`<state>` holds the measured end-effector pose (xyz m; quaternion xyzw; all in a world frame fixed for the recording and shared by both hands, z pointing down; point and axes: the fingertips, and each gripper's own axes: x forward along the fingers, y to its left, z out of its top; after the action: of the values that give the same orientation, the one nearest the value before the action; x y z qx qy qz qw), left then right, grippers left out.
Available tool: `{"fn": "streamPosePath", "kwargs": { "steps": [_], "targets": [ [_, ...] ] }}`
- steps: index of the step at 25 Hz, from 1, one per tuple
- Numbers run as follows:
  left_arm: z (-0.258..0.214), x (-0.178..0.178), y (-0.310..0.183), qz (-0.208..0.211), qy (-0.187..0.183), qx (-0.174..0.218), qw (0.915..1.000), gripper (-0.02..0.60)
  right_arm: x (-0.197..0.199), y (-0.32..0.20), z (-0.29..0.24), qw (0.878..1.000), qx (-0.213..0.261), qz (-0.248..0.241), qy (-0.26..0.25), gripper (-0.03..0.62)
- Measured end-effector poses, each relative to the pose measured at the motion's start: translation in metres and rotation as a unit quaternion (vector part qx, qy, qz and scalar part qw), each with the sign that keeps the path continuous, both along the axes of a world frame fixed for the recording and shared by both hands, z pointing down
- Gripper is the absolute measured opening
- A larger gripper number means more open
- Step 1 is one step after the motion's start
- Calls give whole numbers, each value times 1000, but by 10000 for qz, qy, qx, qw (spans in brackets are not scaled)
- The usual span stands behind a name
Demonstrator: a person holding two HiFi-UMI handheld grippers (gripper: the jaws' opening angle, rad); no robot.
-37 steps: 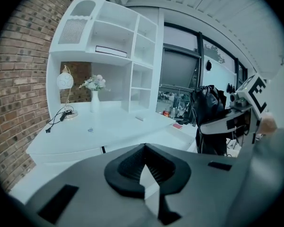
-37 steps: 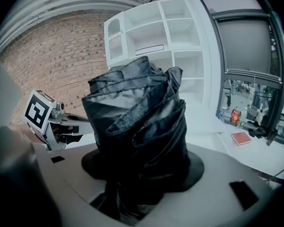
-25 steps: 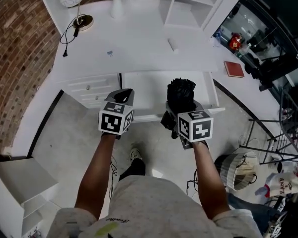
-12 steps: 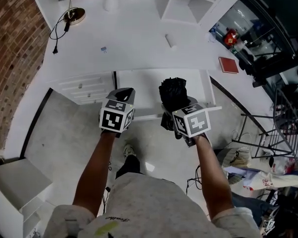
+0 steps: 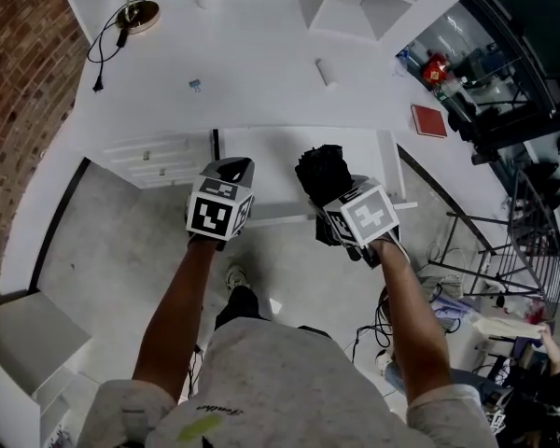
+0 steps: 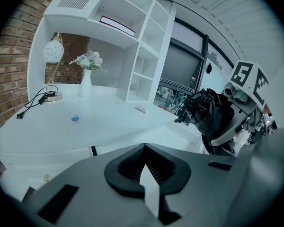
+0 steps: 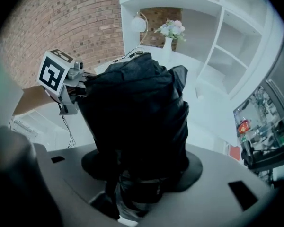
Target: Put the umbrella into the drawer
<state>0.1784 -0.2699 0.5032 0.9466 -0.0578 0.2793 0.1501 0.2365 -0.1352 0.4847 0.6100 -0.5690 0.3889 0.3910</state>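
Umbrella (image 5: 322, 169): black, folded into a short bundle, one end clamped in the right hand-held gripper (image 5: 336, 205). The rest stands out along the jaws, so its long axis runs forward and slightly left from the person towards the table (image 5: 261, 82). In the right gripper view the fabric fills the space above the jaws, which are shut on its lower end.

Drawer (image 5: 261, 168): white, pulled open under the table edge, interior bare where visible. In the head view the umbrella overlaps its right half; height above the drawer floor cannot be told. The drawer's length runs left to right, across the umbrella's axis.

Right hand-held gripper: judged the nearer and only carrier; the coming move looks like a descent, possibly with a turn to lay the bundle lengthwise.

Left hand-held gripper (image 5: 230, 170): jaws together, nothing between them, at the drawer's left front corner, apart from the umbrella.
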Motion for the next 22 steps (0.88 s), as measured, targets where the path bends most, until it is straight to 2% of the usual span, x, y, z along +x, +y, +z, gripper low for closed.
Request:
{"fn": "streamPosePath", "kwargs": {
  "steps": [7,11,17,22],
  "targets": [
    [5,-1,0,12,17,-119,9999,-3,0,4,6,9952,-621,-694,310,255],
    [6,-2,-2,-21,36,-156,9999,-3,4,16,10,9840,-1169,-1165,668,255],
    [9,-8,-5,-87,38,-195,9998,-3,6,17,15,9710,-1455,-1686,867,253],
    [10,-8,-6,-110,41,-181,9998,-3,10,21,21,9544,-1860,-2124,973,253]
  ]
}}
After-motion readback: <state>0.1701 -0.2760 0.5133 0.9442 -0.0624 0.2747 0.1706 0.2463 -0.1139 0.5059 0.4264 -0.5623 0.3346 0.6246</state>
